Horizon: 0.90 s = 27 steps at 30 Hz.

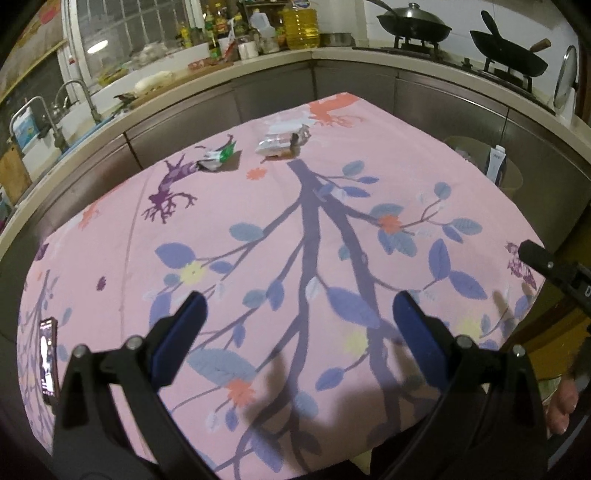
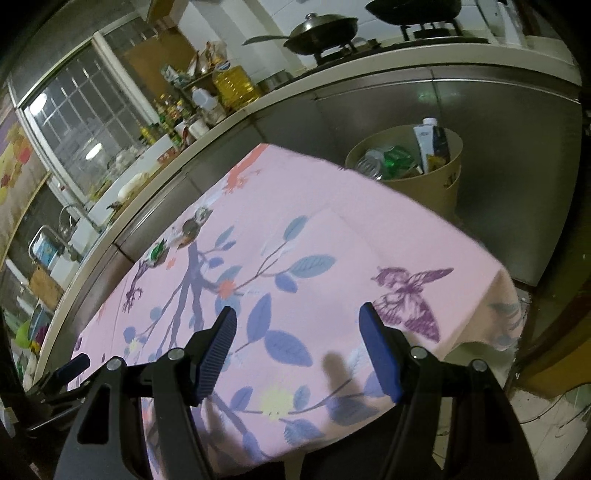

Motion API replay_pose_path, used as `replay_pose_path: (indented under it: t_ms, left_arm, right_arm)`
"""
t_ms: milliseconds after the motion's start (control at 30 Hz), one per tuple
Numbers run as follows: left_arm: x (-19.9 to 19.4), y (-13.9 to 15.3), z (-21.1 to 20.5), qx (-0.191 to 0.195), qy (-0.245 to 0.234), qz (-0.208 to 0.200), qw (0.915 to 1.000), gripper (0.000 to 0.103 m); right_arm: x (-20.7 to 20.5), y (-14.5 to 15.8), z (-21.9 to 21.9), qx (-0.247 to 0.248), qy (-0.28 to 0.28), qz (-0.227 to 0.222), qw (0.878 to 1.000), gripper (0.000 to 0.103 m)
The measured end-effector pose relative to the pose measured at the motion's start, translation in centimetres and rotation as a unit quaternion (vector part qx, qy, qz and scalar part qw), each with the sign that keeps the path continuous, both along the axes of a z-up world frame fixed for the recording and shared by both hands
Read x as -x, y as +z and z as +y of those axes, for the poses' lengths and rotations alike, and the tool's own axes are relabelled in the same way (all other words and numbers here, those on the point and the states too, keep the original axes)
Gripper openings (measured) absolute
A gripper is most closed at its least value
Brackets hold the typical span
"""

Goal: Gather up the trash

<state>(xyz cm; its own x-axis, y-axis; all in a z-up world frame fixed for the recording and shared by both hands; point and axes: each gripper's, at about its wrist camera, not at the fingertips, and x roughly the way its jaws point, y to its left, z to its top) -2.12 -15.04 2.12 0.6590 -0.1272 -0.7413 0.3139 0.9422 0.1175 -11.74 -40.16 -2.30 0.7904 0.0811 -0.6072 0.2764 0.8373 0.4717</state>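
Observation:
A crumpled green and white wrapper (image 1: 218, 157) and a silvery snack packet (image 1: 281, 142) lie at the far edge of the pink floral tablecloth (image 1: 295, 240). Both show small in the right wrist view, the wrapper (image 2: 157, 254) and the packet (image 2: 192, 227). A beige trash bin (image 2: 417, 173) holding bottles and a carton stands on the floor beyond the table's right side; it also shows in the left wrist view (image 1: 484, 162). My left gripper (image 1: 299, 306) is open and empty above the near part of the table. My right gripper (image 2: 299, 325) is open and empty near the table's right front.
A phone (image 1: 49, 360) lies at the table's near left edge. A steel kitchen counter (image 1: 369, 81) wraps behind the table, with oil bottles (image 1: 301, 26), woks on burners (image 1: 413, 22) and a sink tap (image 1: 79, 96). The right gripper's finger (image 1: 535, 254) shows at the left view's right edge.

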Motion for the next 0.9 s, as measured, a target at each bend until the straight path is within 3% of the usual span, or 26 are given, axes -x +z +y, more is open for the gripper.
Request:
replay_pose_path:
  t_ms: [400,900]
  left_arm:
    - [-0.4,1.8,-4.9,-0.011,-0.035,-0.029,0.9989,0.097]
    - [-1.0,2.4,-6.1,-0.017,-0.035,-0.039,0.9985,0.097]
  right_arm:
    - [0.4,1.6,-3.3,-0.004,-0.04,-0.028,0.999,0.066]
    - [-0.5,2.6,-4.1,-0.011,-0.037,-0.044,0.998,0.066]
